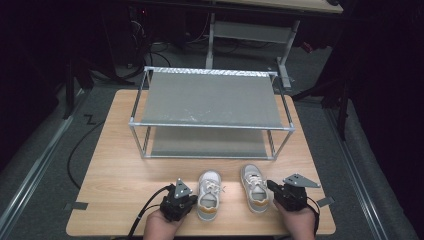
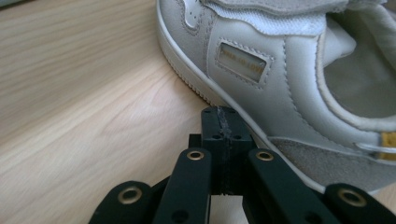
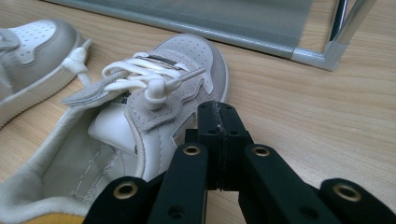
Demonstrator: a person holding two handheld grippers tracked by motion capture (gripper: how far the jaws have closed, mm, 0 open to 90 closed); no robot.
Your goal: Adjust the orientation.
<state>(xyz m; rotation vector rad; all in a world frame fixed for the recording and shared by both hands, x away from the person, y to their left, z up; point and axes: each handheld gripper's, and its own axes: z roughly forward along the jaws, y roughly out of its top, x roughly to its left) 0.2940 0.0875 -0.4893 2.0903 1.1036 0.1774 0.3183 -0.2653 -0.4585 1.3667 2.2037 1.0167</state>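
Note:
Two small grey-and-white sneakers with white laces stand side by side near the table's front edge, toes toward the rack: the left shoe (image 1: 209, 194) (image 2: 289, 79) and the right shoe (image 1: 255, 186) (image 3: 140, 116). My left gripper (image 1: 186, 196) (image 2: 223, 116) is shut and empty, its tips just at the left shoe's outer side by the sole. My right gripper (image 1: 272, 187) (image 3: 219, 114) is shut too, holding nothing, close against the right shoe's outer side near its heel.
A two-shelf metal rack (image 1: 210, 112) with grey fabric shelves stands across the middle of the wooden table (image 1: 115, 165); its lower shelf edge and a corner post (image 3: 336, 51) lie just beyond the right shoe. Bare wood lies left of the left gripper.

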